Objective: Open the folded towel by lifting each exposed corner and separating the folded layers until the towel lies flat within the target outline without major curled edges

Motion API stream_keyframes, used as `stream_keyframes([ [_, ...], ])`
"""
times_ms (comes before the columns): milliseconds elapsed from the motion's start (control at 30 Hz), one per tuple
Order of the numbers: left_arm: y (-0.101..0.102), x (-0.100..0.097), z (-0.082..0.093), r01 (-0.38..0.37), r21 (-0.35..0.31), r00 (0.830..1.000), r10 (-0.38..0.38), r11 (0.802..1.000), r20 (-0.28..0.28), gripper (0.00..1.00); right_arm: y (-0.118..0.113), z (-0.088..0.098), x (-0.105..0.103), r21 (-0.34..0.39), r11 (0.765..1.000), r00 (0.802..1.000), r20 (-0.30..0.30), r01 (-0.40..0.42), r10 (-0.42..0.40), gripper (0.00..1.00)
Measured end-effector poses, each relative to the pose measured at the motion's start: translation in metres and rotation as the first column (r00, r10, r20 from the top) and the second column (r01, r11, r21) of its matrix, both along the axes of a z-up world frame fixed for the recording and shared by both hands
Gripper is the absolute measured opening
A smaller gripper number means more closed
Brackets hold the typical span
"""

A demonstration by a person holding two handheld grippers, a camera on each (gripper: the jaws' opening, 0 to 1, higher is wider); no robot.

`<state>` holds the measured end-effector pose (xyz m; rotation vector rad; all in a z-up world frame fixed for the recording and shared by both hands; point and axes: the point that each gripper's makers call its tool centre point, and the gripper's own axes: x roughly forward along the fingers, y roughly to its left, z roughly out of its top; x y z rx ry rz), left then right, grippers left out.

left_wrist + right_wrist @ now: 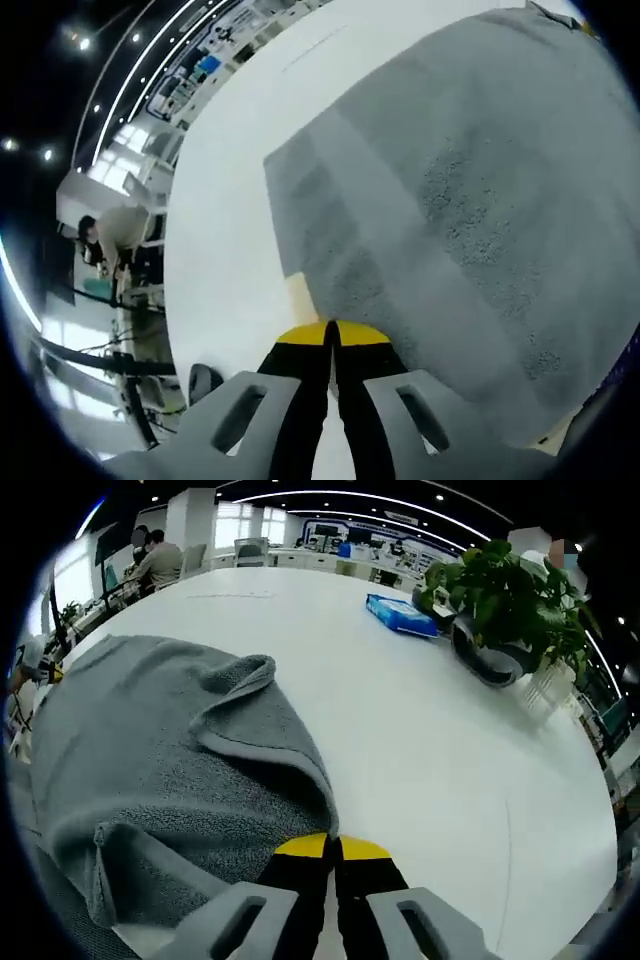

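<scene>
jaws pressed together on both: left gripper [332, 335] at the near edge of the grey towel [450, 200], right gripper [332, 848] pinching the towel's [150, 770] rumpled edge. spread on white table [400, 740], one corner curled up; blue box [402, 614] and plant [500, 600] well apart.

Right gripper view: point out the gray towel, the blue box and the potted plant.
gray towel [150, 740]: right gripper view, on its flat middle layer.
blue box [401, 614]: right gripper view, on its top face.
potted plant [505, 600]: right gripper view, on its green leaves.
</scene>
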<state>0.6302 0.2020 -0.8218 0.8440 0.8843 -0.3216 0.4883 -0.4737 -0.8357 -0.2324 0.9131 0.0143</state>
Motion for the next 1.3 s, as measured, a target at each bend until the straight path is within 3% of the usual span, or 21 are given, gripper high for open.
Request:
stream_keyframes([
  [333,0.0,0.001,-0.001,0.016,0.016,1.0,-0.016,1.0,-0.006,0.0,-0.007,-0.001,0.024,-0.089,0.991,0.995,0.01,-0.1,0.101,0.0],
  [467,0.001,0.004,0.0,0.005,-0.011,1.0,-0.005,1.0,0.005,0.0,-0.01,0.0,0.037,-0.107,0.986,0.992,-0.002,-0.129,0.13,0.0],
  [667,-0.003,0.011,-0.001,0.012,-0.011,1.0,-0.012,1.0,0.015,0.0,-0.023,-0.001,0.052,0.065,0.998,1.0,0.026,0.015,-0.017,0.0],
  [800,-0.005,0.015,-0.001,-0.002,-0.035,1.0,0.003,0.999,0.025,0.0,-0.028,-0.001,0.056,0.12,0.992,0.998,0.046,0.039,-0.045,0.01],
  [933,-0.008,0.018,0.0,-0.045,-0.137,0.997,0.053,0.989,0.054,0.0,-0.033,0.0,0.052,0.237,0.969,0.993,0.081,0.065,-0.087,0.12],
  [1000,-0.009,0.016,0.003,-0.086,-0.215,0.992,0.104,0.973,0.07,0.02,-0.039,0.005,0.041,0.261,0.96,0.988,0.083,0.104,-0.129,0.21],
  [1100,-0.017,0.015,0.021,-0.104,-0.337,0.978,0.157,0.936,0.134,0.11,-0.041,0.03,0.028,0.284,0.953,0.975,0.162,0.103,-0.154,0.08],
  [1167,-0.025,0.011,0.034,-0.104,-0.377,0.973,0.172,0.921,0.152,0.11,-0.041,0.042,0.014,0.275,0.956,0.972,0.18,0.097,-0.151,0.08],
  [1233,-0.048,0.002,0.043,-0.053,-0.419,0.978,0.131,0.906,0.159,0.12,-0.034,0.052,-0.004,0.284,0.954,0.973,0.178,0.093,-0.148,0.08],
  [1300,-0.085,-0.013,0.045,0.009,-0.453,0.987,0.066,0.891,0.149,0.12,-0.025,0.054,-0.025,0.291,0.953,0.98,0.148,0.082,-0.129,0.07],
])
